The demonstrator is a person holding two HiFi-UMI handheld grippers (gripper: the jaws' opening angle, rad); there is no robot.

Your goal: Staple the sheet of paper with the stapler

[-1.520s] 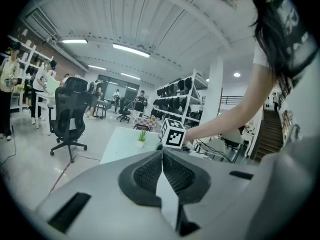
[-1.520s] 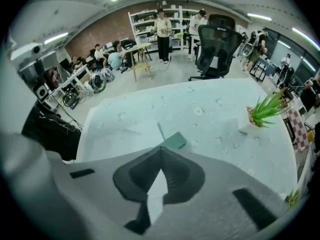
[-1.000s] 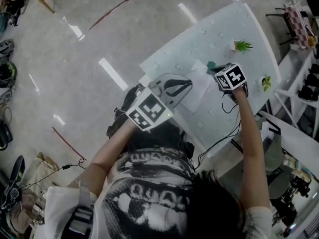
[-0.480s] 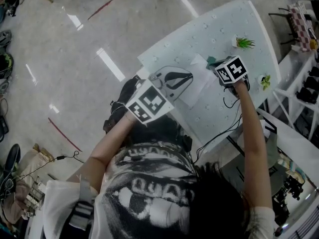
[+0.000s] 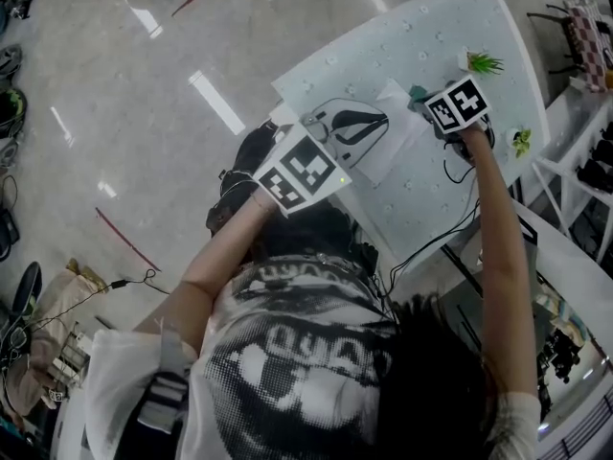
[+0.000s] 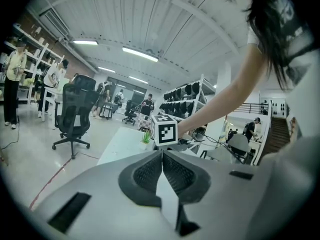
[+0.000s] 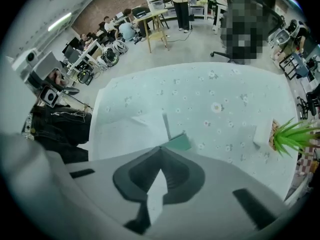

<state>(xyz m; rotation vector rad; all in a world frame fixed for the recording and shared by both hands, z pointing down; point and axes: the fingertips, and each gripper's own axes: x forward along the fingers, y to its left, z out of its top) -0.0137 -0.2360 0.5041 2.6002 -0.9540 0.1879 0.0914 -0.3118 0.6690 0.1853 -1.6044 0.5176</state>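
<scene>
2 grippers around the stapler (image 7: 179, 142)
Right gripper (image 7: 161, 148), jaws pressed together, points down just beside the stapler at the sheet of paper's (image 7: 145, 129) edge; left gripper (image 6: 162, 151), jaws likewise pressed together, sits across the paper from the stapler.

Teal stapler (image 7: 179, 142), pale flower-dotted tablecloth (image 7: 200, 99)

The right gripper (image 7: 161, 150) covers most of the stapler (image 7: 178, 142); only a green corner shows past the closed jaws. In the head view that gripper's marker cube (image 5: 457, 103) hides nearly all of the stapler. The left gripper (image 6: 162, 153) blocks its own view of the table (image 5: 402, 209), so I cannot tell whether its closed jaws pinch the sheet of paper (image 5: 400, 134). The plant (image 7: 296, 134) is cut off by the picture's edge.
</scene>
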